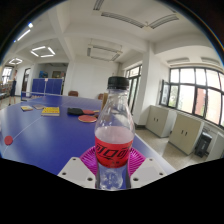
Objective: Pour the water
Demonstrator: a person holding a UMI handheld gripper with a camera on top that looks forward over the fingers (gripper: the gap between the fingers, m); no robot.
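Observation:
A clear plastic bottle [113, 135] with a black cap and a red label stands upright between my gripper's [112, 163] two fingers. It holds a little pinkish liquid above the label. The magenta pads [89, 160] press against the bottle's lower body on both sides, so the gripper is shut on it. The bottle is held above the floor beside a blue table [45, 125]. No cup or other vessel shows near the bottle.
The blue table stretches away to the left, with a yellow paddle [50, 111], a red paddle [88, 118] and dark objects [76, 110] on it. Cabinets [185, 130] line the windowed wall on the right. More blue tables [45, 86] stand at the back.

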